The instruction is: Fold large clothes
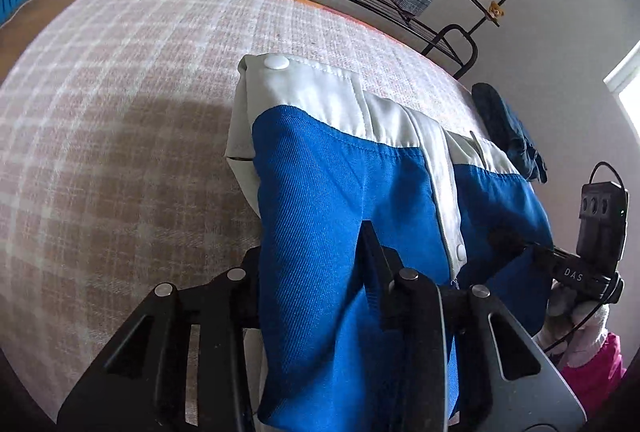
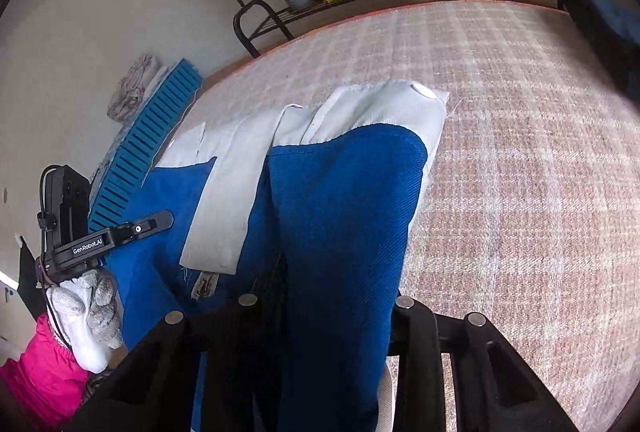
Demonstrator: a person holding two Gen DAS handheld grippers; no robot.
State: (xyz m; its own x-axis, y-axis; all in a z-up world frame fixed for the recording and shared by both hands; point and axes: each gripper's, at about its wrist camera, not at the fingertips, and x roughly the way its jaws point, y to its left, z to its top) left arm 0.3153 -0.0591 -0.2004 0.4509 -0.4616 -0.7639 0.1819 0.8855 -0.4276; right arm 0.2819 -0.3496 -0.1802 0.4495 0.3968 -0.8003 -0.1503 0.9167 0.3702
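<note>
Blue twill fills the space between the fingers of the left claw point(image 1: 316, 296); the blue-and-white garment point(image 1: 344, 168) bunches up through the jaws at the bottom of the left wrist view, and the jaws stand closed down on that fold with the cloth pinched in them. The right claw point(image 2: 340, 316) does the same in its own view, its jaws drawn in on a thick ridge of the blue cloth that rises from the bottom centre of the frame. Each claw shows in the other's camera too: the right one at the right edge of the left view, the left one at the lower left of the right view, carried by a white-gloved hand point(image 2: 90, 312) with a pink sleeve point(image 2: 36, 384) below it.

Beyond the claws the garment runs up toward the middle of both frames, where its white band with a round snap point(image 1: 276, 62) lies on the checked pink bed cover point(image 1: 120, 112). So one end seems lifted and the far end rests on the bed.

To my eye this is the carry-over of a fold. Doing it well likely means keeping both claws level with each other and equally far apart, so the held edge stays straight, then laying it square onto the white band rather than dragging the resting part along the cover. A dark blue item point(image 1: 508, 128) lies near the garment's right side and is best kept out of the fold.
</note>
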